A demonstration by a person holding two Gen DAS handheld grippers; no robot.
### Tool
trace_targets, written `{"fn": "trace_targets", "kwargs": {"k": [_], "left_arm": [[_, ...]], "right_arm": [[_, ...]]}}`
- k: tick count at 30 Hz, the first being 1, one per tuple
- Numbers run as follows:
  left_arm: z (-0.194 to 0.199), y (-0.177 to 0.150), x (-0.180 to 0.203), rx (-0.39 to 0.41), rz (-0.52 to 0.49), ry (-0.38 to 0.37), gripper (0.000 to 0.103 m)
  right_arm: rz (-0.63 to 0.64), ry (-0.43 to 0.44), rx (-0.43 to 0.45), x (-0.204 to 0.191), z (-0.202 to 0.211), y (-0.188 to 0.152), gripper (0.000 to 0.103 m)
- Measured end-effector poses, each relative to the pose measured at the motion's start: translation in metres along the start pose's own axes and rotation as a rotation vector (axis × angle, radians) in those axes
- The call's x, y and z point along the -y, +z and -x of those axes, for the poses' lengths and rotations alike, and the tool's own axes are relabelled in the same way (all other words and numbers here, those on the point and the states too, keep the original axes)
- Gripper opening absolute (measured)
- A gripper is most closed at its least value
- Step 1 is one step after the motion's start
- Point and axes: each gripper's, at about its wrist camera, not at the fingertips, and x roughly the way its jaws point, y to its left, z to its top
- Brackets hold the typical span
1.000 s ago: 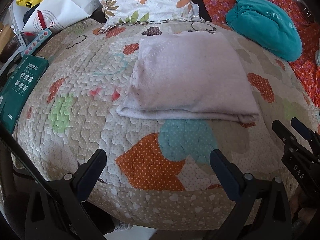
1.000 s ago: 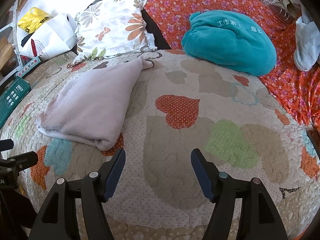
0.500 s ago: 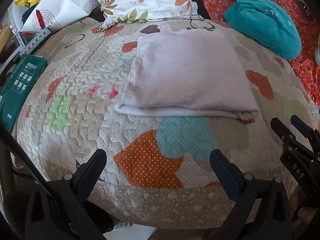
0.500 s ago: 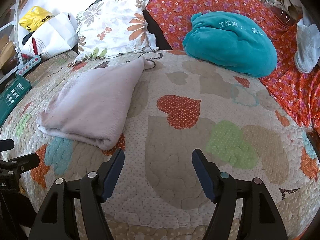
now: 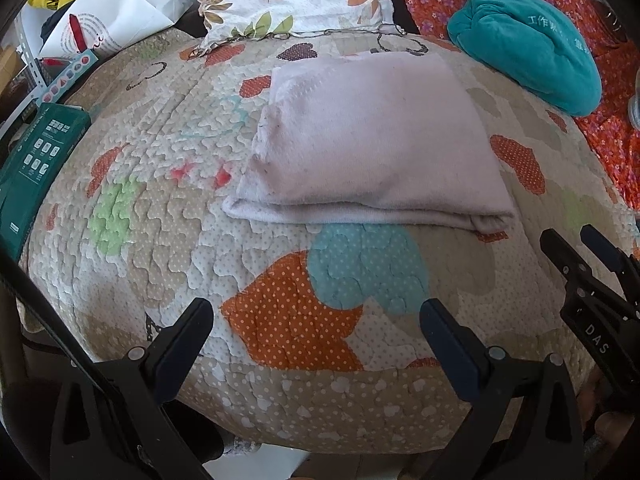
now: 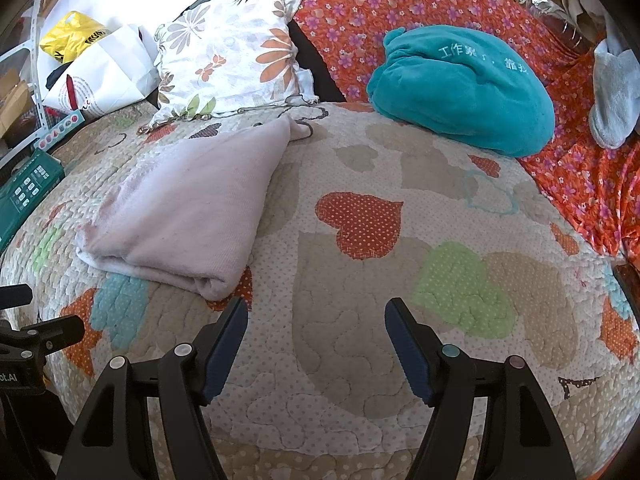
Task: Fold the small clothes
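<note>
A pale pink garment (image 5: pixel 372 140) lies folded into a flat rectangle on the heart-patterned quilt (image 5: pixel 160 208). In the right wrist view the same garment (image 6: pixel 188 216) lies to the left, its near corner just beyond the left fingertip. My left gripper (image 5: pixel 316 312) hangs open over the quilt's front part, short of the garment, nothing between its fingers. My right gripper (image 6: pixel 316 312) is open too, over bare quilt (image 6: pixel 360 300) to the garment's right. The right gripper's fingers (image 5: pixel 568 256) show at the right edge of the left wrist view.
A floral pillow (image 6: pixel 232 52) and a teal plush bundle (image 6: pixel 460 92) sit at the back on an orange flowered cover (image 6: pixel 580 176). A green box (image 5: pixel 32 160), a white bag (image 5: pixel 108 12) and a yellow bag (image 6: pixel 68 36) lie at the left. The quilt's front edge drops off below both grippers.
</note>
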Motion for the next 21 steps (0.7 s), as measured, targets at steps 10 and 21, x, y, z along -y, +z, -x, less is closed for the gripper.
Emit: {"fn": "trace_targets", "kwargs": {"k": [10,21], "left_arm": [[-0.0015,-0.0025,0.0005,-0.008,-0.005,-0.014,0.102],[-0.0025,-0.0038,0.0015,-0.012,-0.013,-0.02,0.102]], "right_arm": [[0.02,-0.009,0.01,-0.0043,0.0017,-0.0005,0.077],[0.02,-0.013,0.013,-0.0043,0.0021,-0.0007,0.078]]}}
